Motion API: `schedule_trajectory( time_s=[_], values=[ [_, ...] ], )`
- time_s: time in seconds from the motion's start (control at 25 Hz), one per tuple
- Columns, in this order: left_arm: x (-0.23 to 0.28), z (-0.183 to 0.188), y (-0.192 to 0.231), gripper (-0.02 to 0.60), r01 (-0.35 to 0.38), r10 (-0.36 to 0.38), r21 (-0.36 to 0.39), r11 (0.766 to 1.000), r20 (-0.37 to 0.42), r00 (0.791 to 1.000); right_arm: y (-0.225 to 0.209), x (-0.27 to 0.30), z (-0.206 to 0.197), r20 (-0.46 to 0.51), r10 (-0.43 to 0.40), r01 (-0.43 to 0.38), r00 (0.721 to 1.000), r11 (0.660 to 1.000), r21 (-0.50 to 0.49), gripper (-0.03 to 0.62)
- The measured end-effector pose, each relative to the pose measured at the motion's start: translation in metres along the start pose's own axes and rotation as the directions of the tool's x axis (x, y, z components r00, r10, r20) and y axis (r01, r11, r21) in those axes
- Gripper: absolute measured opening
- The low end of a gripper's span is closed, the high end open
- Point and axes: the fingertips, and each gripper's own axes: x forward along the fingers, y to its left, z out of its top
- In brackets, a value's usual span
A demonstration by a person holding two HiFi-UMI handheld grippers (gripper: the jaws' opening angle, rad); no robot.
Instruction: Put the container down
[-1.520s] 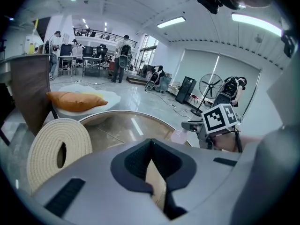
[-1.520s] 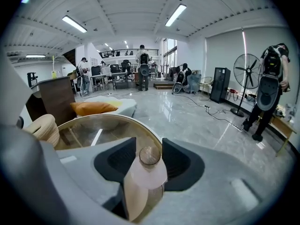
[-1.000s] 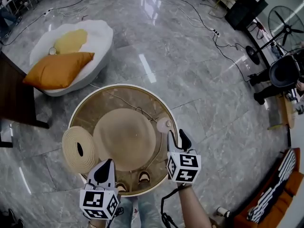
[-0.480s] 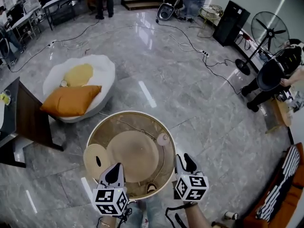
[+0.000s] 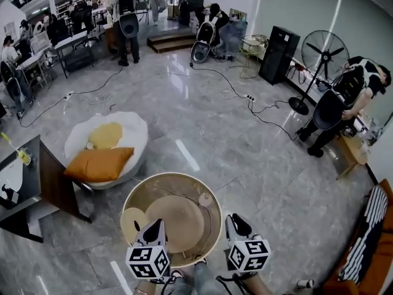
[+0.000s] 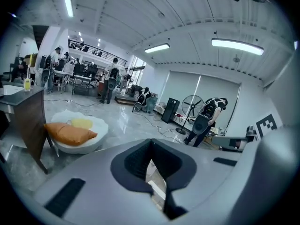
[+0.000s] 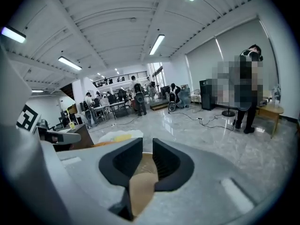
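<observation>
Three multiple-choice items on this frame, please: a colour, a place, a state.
1. What colour is the rectangular cushion on the white round seat? A blue; B orange; C green.
2. Where is the small pale round container? A on the round white-rimmed table; B on the white seat; C under the cushion.
3. How do the right gripper's jaws stand? A clamped on the container; B apart, nothing between; C clamped on the cushion.
Key: B, plainly orange; A, it stands near the table's rim; B, the jaws have just been closing, yet a gap shows, empty.
</observation>
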Motion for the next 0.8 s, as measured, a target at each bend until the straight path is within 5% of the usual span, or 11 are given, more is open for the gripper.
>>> schedule_trajectory(
  time_s=[0.28,0.8],
  values=[
    [-0.013,0.042,-0.027,-0.005,0.043,-0.046,0.047,0.998,0.072,0.996,0.002,-0.046,0.026,0.073,-0.022,0.025,0.997,0.999,-0.035,0.009],
    [-0.016,0.075,-0.044,-0.005,0.068,-0.083,0.12,0.99,0.129,0.988,-0.012,-0.076,0.053,0.131,-0.102,0.113,0.986,0.991,-0.076,0.006]
  ],
)
